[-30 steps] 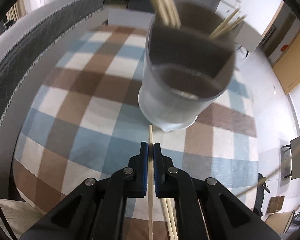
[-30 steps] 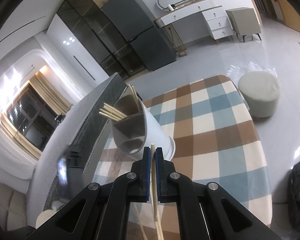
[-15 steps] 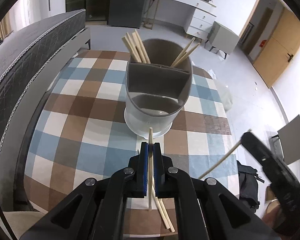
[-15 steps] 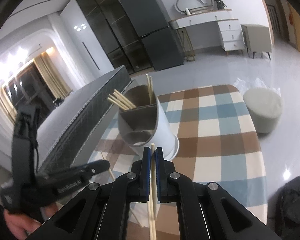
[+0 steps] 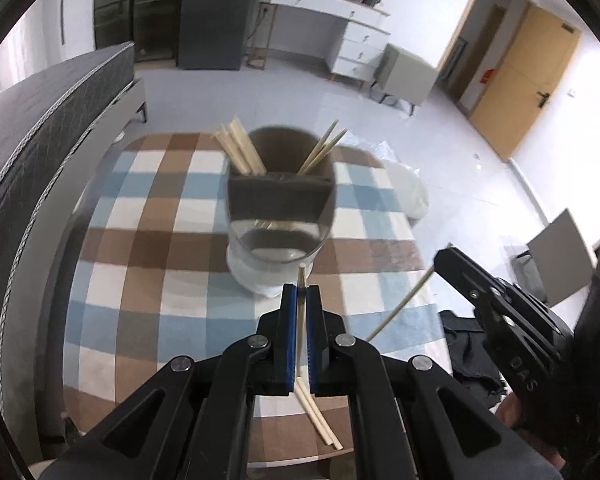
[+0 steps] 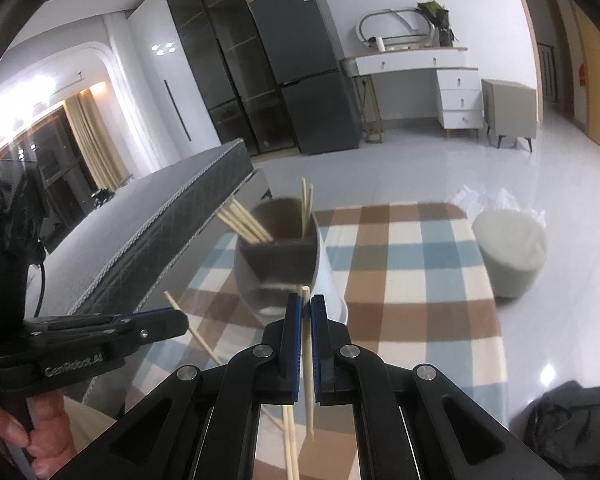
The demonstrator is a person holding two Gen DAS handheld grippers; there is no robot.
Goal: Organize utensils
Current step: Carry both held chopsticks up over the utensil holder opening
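While both hands hover above the checked table, the job looks partway done, by my reading: some chopsticks are already sorted, a few wait on the cloth, and two are in the air.

Biggest thing first: the table, its brown, blue and white squares filling the lower middle of both views. On it, toward twelve o'clock from each set of tongs, stands the holder, a pale round tub with dark dividers making compartments. The far-left compartment holds a bundle of chopsticks leaning to eleven o'clock; the far-right one holds a thinner pair leaning to one o'clock. The near compartment is blurred, so what lies inside I cannot tell.

Loose chopsticks lie on the cloth at six o'clock, just beyond the left gripper, whose jaws are pinched narrow on one chopstick. The right gripper likewise clamps a single stick, pointing up toward the holder.
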